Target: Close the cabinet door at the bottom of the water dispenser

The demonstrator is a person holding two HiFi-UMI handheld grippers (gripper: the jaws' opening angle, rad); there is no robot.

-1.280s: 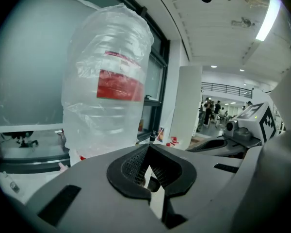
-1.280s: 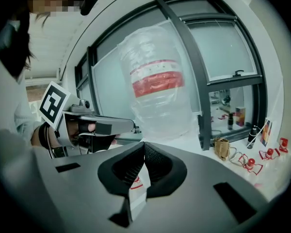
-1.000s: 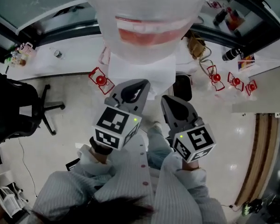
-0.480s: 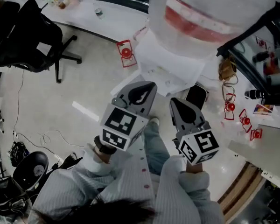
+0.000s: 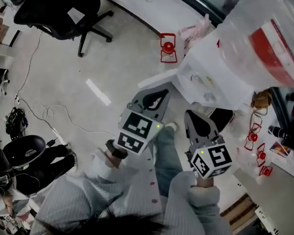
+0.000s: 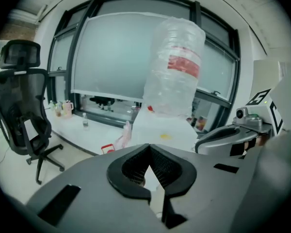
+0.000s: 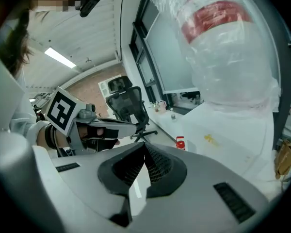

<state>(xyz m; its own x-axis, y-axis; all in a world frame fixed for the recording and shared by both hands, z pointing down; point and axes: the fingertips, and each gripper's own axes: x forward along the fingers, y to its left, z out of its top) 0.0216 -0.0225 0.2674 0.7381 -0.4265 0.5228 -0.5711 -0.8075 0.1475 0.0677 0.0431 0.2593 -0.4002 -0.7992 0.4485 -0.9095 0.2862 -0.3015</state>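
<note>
Presently the left tool point(image 5: 160, 89) and right tool point(image 5: 191, 115), each pinched closed and empty, face the water dispenser point(image 5: 213, 75) close ahead.

So I'm aiming my left gripper point(image 6: 149, 149) at the water dispenser point(image 6: 160, 130), jaws sitting pressed together with nothing between them. The big plastic-wrapped bottle point(image 6: 176, 67) with the red label is showing tilted on top of it. My right gripper point(image 6: 203, 143) is poking in from the right. A black office chair point(image 6: 22, 106) is standing on the left, and some cups point(image 6: 64, 108) are crowding the left end of the counter point(image 6: 94, 135) under the window.
</note>
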